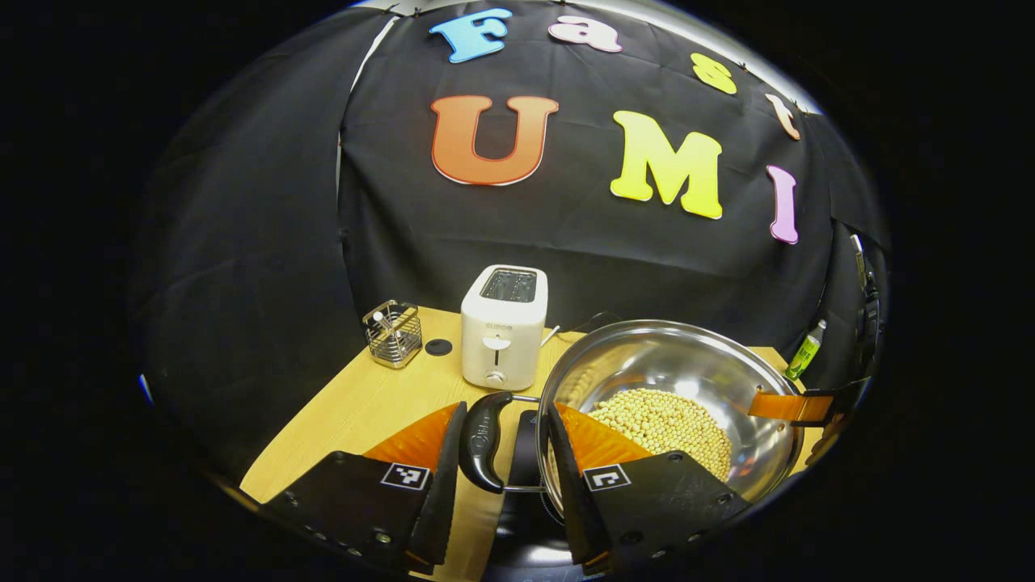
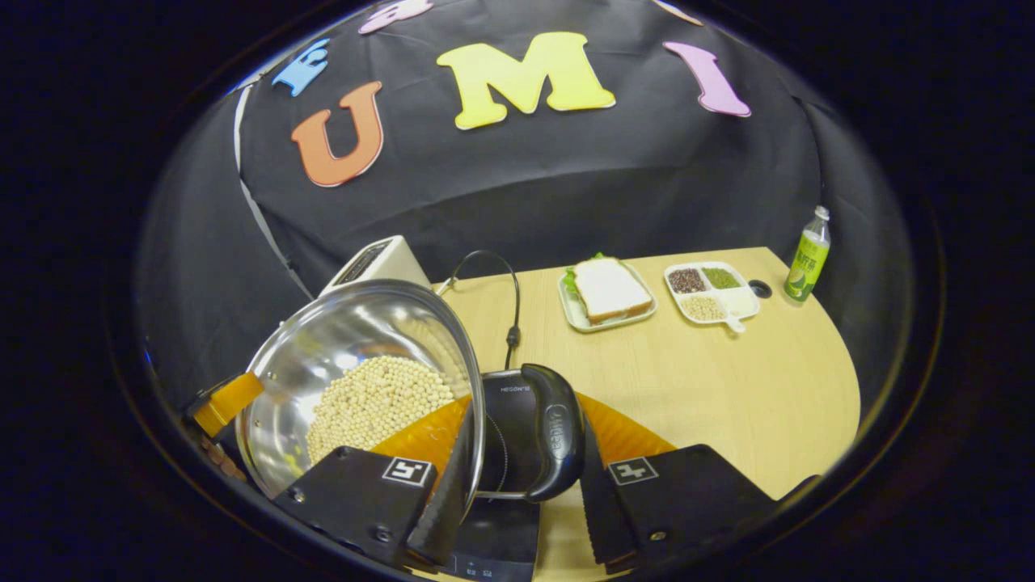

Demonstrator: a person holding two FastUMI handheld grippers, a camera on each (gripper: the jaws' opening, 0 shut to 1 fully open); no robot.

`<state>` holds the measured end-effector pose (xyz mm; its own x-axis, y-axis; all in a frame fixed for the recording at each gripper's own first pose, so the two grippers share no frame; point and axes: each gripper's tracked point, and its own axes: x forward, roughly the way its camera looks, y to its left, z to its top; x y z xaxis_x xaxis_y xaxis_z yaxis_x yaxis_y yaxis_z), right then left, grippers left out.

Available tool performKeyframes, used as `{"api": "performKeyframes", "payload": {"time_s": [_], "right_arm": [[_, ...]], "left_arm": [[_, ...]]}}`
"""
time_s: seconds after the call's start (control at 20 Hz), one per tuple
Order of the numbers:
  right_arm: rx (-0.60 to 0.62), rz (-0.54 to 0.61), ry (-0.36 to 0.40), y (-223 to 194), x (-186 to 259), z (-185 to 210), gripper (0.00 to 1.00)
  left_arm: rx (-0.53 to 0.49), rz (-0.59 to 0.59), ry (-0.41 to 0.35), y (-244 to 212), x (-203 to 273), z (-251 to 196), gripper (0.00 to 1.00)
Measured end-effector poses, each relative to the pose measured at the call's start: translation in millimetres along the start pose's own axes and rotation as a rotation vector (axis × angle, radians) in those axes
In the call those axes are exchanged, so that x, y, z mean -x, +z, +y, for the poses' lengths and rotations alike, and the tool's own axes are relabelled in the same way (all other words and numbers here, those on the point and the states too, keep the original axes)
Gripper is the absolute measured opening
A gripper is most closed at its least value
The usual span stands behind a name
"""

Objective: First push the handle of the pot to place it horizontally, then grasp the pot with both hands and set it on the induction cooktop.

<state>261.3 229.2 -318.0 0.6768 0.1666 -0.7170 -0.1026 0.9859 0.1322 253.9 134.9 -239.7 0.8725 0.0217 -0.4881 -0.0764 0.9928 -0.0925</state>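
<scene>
A steel pot [image 1: 687, 356] [image 2: 340, 339] with a heap of soybeans [image 1: 663, 420] [image 2: 372, 400] hangs over the black induction cooktop [image 1: 525, 525] [image 2: 509, 436]. In the left gripper view my left gripper [image 1: 508, 412] is shut on the pot's black left handle [image 1: 483, 440], one finger outside the handle and the other at the pot wall. My right gripper [image 2: 528, 412] clamps the black right handle [image 2: 558, 432] the same way. Each view shows the opposite gripper [image 1: 796, 404] [image 2: 222, 404] at the pot's far rim. The cooktop's top is mostly hidden under the pot.
A white toaster [image 1: 503, 327] [image 2: 376, 259] and a wire caddy [image 1: 394, 333] stand at the back left of the wooden table [image 2: 728, 388]. A sandwich plate [image 2: 608, 293], a divided tray of grains [image 2: 711, 293] and a green bottle [image 2: 807, 257] sit at the back right. The black cable [image 2: 513, 307] runs behind the cooktop.
</scene>
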Motion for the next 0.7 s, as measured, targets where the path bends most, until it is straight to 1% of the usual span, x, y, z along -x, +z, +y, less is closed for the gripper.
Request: {"api": "performKeyframes", "payload": {"time_s": [0.3, 0.5, 0.6, 0.7], "right_arm": [[-0.003, 0.054, -0.022, -24.8, -34.2, -7.0, 0.64], [0.0, 0.079, -0.042, -40.8, -43.6, -11.2, 0.64], [0.001, 0.071, -0.049, -43.4, -45.4, -14.0, 0.65], [-0.004, 0.061, -0.044, -46.2, -45.4, -17.4, 0.65]], "left_arm": [[-0.006, 0.048, -0.001, -34.7, -28.2, 3.9, 0.54], [0.002, 0.074, -0.01, -51.9, -39.0, 4.9, 0.54], [0.003, 0.091, -0.022, -61.5, -40.6, 3.9, 0.54], [0.0, 0.067, -0.028, -61.9, -40.8, 3.9, 0.55]]}}
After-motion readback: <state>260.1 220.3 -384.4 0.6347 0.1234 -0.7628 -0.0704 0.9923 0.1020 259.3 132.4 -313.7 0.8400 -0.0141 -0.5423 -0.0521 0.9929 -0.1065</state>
